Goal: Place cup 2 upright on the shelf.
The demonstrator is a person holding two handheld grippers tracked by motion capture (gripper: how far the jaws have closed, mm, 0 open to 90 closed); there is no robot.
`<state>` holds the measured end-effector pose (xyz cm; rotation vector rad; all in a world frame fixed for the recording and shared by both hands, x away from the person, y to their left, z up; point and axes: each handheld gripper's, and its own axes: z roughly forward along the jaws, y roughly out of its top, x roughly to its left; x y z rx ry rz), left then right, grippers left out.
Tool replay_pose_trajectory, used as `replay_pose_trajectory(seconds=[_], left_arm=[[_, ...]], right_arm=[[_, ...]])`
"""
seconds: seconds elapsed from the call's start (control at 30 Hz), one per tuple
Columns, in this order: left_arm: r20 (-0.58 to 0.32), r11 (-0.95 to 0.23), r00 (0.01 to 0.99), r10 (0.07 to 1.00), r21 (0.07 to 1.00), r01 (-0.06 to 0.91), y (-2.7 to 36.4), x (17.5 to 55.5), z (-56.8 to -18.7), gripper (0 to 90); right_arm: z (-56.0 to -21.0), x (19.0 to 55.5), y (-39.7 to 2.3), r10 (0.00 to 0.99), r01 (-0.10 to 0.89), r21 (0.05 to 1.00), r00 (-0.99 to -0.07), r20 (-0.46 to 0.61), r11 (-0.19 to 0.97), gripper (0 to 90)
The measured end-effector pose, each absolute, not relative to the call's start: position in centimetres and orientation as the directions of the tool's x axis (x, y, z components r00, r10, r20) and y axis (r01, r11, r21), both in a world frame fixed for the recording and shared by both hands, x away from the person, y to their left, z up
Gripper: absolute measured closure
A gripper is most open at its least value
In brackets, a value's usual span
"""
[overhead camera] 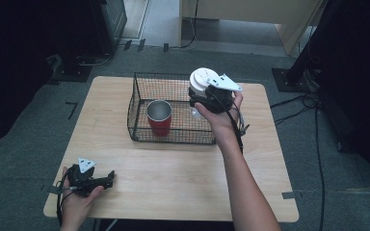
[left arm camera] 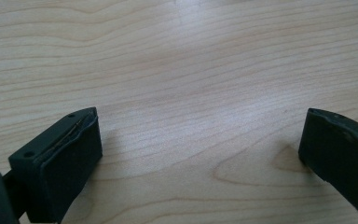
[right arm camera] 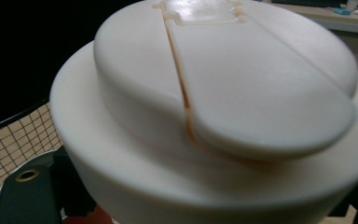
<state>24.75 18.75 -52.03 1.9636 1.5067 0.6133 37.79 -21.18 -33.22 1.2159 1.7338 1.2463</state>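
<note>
A round white lid (overhead camera: 203,77) with a flip tab is held over the right end of a black wire basket (overhead camera: 136,110). My right gripper (overhead camera: 201,91) is shut on it, and the hand behind it reaches in from the front. In the right gripper view the lid (right arm camera: 223,102) sits very close, with one black finger (right arm camera: 28,198) at its lower left. A red cup (overhead camera: 159,117) with a metal inside stands upright in the basket, left of the lid. My left gripper (overhead camera: 107,178) rests on the table's near left corner, open, with bare wood between its fingers (left arm camera: 70,158).
The wooden table (overhead camera: 183,173) stands on grey carpet. Black stands and cables lie on the floor to the right and at the back left. A light wooden cabinet is at the back. Basket mesh (right arm camera: 14,135) appears below the lid.
</note>
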Motion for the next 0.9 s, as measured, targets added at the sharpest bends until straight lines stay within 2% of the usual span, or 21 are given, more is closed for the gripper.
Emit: replay_pose_trajectory(seconds=[0.4,0.9], left_arm=[[0.010,-0.193,0.257,0.966,0.688,0.700,18.8,24.7,-52.0,0.0],[0.010,-0.193,0.257,0.966,0.688,0.700,18.8,24.7,-52.0,0.0]], right_arm=[[-36.5,40.3,-19.5,0.948,0.348,0.927,-0.318,-0.023,0.139,16.0],[-39.7,41.4,-18.9,0.952,0.411,0.899,-0.306,-0.018,0.149,16.0]])
